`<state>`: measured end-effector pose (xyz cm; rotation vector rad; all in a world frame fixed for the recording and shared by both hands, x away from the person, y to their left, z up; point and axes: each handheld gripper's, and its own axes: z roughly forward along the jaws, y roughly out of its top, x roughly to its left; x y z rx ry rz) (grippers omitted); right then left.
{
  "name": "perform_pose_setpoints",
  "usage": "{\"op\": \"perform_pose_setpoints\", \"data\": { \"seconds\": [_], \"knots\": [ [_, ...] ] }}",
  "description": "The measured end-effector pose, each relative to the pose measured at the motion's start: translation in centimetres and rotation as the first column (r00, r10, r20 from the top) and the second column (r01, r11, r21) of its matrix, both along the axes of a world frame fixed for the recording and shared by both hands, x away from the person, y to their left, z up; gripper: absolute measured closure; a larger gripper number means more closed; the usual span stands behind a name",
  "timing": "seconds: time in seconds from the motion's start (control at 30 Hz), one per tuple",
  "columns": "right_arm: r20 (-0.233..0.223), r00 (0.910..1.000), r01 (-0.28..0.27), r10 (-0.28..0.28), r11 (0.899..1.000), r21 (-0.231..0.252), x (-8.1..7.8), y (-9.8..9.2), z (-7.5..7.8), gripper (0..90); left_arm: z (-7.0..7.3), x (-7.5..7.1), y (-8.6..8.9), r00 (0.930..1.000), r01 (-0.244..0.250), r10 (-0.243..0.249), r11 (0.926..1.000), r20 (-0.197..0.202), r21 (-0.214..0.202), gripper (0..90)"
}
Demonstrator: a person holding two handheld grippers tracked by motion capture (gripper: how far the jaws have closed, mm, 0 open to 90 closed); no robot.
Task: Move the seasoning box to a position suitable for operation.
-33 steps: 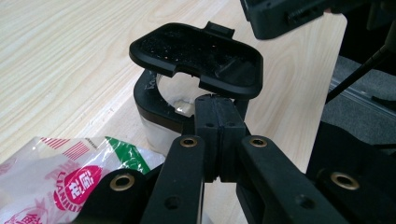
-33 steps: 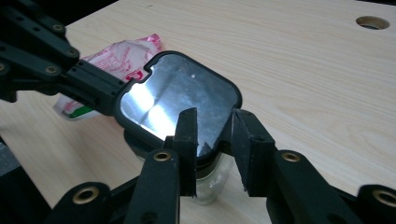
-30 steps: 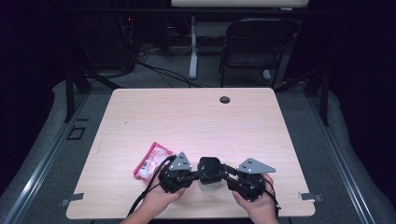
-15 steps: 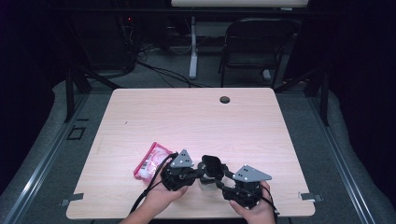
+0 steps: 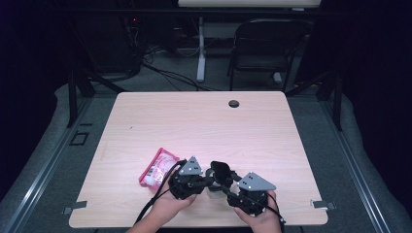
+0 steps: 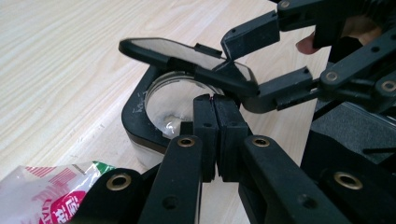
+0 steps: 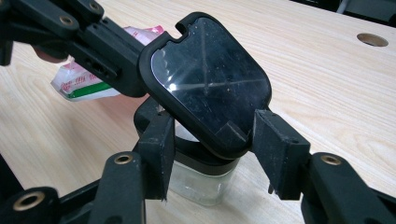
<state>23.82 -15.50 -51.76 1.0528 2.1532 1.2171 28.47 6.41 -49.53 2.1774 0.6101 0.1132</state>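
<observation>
Jar point(image 7: 205, 184): clear glass, black collar, hinged lid point(image 7: 208, 79) raised.
Left gripper point(image 6: 215, 135): clamped on the collar.
Right gripper point(image 7: 210, 140): jaws just opened, apart, flanking lid.
Beside: pink packet point(image 5: 158, 167) on table point(image 5: 204, 121).

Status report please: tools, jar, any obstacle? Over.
Left tool shut at jar rim. Right tool just opening, lid between jaws. Snack packet beside, not blocking.

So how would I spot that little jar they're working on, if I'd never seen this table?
Start at the wooden table and look to its near edge, between the person's two hands. There stands a small clear container with a black collar and a hinged, dark glossy lid tilted up. Unlike the flat pink and white packet on its left, it is upright and rigid.
</observation>
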Motion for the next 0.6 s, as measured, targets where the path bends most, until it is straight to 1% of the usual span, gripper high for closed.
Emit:
{"op": "perform_pose_setpoints", "data": {
  "seconds": [0.1,0.23,0.33,0.5,0.6],
  "knots": [
    [-0.003,1.0000,-0.001,0.001,1.000,0.005,0.00,-0.09,-0.06,49.9,-0.33,0.05,-0.10,1.0000,-0.002,0.002,1.0000,-0.003,0.004,88.2],
    [-0.001,1.0000,0.000,0.000,1.000,0.017,0.01,-0.16,-0.12,50.1,-0.64,0.09,-0.19,1.0000,-0.002,0.002,0.9997,0.000,0.026,88.0],
    [0.002,1.0000,-0.001,0.001,1.000,0.016,-0.06,-0.22,-0.09,50.2,-0.84,0.09,-0.28,0.9999,0.005,-0.005,0.9991,-0.010,0.043,88.0],
    [0.010,0.9999,0.000,0.000,1.000,0.023,-0.17,-0.29,-0.03,51.2,-0.97,0.14,-0.26,0.9999,0.006,-0.006,0.9992,-0.009,0.039,88.2],
    [0.018,0.9998,0.002,-0.003,0.999,0.033,-0.27,-0.35,0.04,52.4,-0.99,0.03,-0.31,1.0000,0.002,-0.002,0.9992,-0.002,0.041,88.4]
  ]
}}
